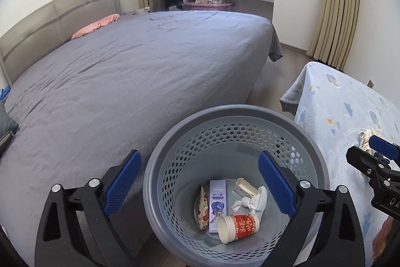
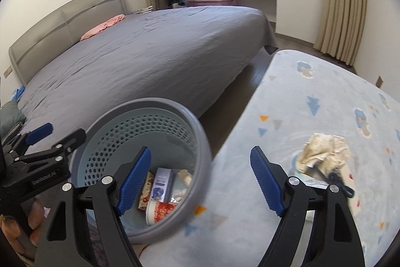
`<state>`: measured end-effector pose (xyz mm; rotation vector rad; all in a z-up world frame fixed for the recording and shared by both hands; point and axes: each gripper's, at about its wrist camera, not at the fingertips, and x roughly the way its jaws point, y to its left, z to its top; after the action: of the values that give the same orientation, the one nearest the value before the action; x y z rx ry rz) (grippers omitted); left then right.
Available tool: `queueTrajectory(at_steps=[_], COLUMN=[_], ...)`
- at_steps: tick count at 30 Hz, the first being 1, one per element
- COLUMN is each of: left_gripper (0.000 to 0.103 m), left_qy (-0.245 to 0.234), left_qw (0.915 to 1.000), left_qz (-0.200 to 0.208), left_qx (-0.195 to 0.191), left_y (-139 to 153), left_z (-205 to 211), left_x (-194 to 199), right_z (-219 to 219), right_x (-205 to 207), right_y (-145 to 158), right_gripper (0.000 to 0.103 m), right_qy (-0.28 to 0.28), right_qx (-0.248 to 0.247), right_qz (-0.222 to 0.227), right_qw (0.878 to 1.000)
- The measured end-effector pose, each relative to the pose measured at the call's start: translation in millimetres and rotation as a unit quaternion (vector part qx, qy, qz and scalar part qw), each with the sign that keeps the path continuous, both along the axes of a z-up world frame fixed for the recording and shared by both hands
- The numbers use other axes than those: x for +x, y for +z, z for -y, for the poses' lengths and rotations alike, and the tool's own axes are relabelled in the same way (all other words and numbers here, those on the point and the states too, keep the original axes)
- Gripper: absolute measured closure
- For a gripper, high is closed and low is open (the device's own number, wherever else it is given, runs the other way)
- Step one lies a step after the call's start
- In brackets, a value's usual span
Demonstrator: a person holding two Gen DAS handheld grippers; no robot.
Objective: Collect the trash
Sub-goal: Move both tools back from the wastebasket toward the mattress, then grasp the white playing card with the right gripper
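Below, left tongs (image 1: 198,188) spread over binned cup (image 1: 237,227); right tongs (image 2: 201,180) spread, empty.

"GenRobot.AI" stands in pale letters on the black body of the left hand-held gripper (image 2: 37,135). The red paper cup (image 1: 237,225) in the basket (image 1: 322,167) carries white characters, too small to read.

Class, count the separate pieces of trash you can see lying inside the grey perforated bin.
5, all on the bin floor: a red paper cup in front, a purple carton, a snack wrapper on the left, white tissue, and a cream scrap behind. Others may be hidden underneath.
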<state>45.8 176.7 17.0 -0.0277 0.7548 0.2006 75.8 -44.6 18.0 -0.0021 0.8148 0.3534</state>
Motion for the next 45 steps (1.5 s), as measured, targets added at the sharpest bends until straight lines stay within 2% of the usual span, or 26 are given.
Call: queueTrajectory(at_steps=[4, 6, 9, 16, 20, 23, 30, 36, 41, 45], left_gripper=[0.006, 0.006, 0.006, 0.006, 0.006, 0.006, 0.006, 0.006, 0.006, 0.006], left_qy=[-0.009, -0.014, -0.026, -0.066, -0.090, -0.107, -0.131, -0.146, -0.145, -0.146], left_qw=[0.9998, 0.9998, 0.9996, 0.9977, 0.9958, 0.9937, 0.9906, 0.9883, 0.9890, 0.9887], left_qz=[0.015, 0.015, 0.010, 0.012, 0.007, 0.001, -0.008, -0.023, -0.029, -0.033], left_qx=[-0.003, -0.003, -0.004, -0.001, -0.018, -0.034, -0.040, -0.035, -0.009, -0.005], left_y=[7, 9, 11, 17, 18, 18, 12, -1, -17, -25], left_z=[8, 12, 22, 60, 83, 102, 148, 179, 196, 198], left_x=[-4, -4, -4, -6, -5, 0, 13, 22, 24, 25], right_z=[18, 31, 48, 101, 134, 152, 178, 198, 201, 197], right_x=[-7, -11, -14, -24, -24, -22, -7, 7, 12, 15], right_y=[7, 11, 15, 26, 23, 19, 1, -23, -35, -49], right_gripper=[0.024, 0.020, 0.020, 0.020, 0.020, 0.020, 0.020, 0.020, 0.020, 0.020], right_qy=[-0.026, -0.036, -0.049, -0.065, -0.084, -0.096, -0.102, -0.085, -0.087, -0.076], right_qx=[-0.014, -0.017, -0.028, -0.060, -0.061, -0.069, -0.102, -0.065, -0.074, -0.109], right_qz=[0.005, 0.008, 0.008, 0.010, -0.005, -0.009, -0.014, -0.055, -0.062, -0.066], right_qw=[1.000, 0.999, 0.998, 0.996, 0.995, 0.993, 0.989, 0.993, 0.992, 0.989])
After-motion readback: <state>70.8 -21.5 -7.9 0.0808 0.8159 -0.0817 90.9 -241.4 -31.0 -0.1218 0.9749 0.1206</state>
